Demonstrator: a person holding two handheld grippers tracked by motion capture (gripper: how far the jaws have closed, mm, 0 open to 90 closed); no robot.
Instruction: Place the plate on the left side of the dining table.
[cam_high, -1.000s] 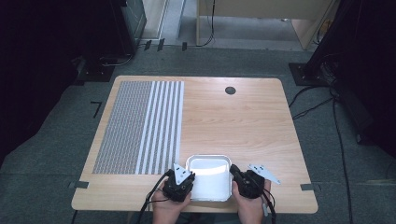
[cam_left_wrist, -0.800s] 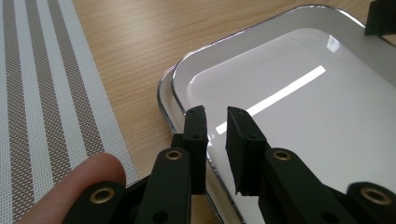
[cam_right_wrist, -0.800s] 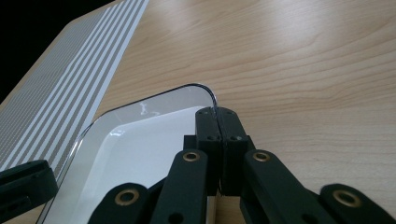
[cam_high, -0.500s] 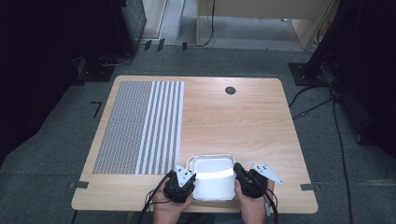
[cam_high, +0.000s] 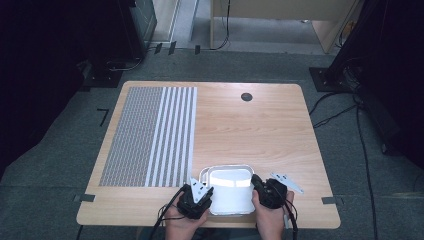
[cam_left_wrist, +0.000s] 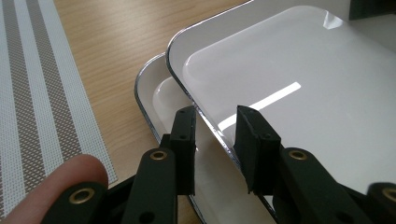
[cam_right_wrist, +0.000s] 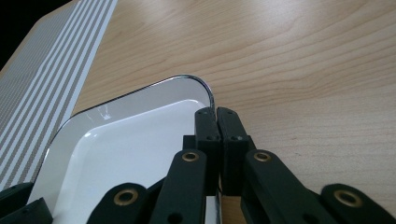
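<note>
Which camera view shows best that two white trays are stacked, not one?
The left gripper view: the upper tray sits offset, its rim between the left tool's parted jaws, with the lower tray peeking out beneath. The high view shows only a faint double rim. In the right gripper view they look like one tray.

Two white trays are stacked, one upper and one lower. One striped placemat lies on one wooden table. Two grippers, left and right.
</note>
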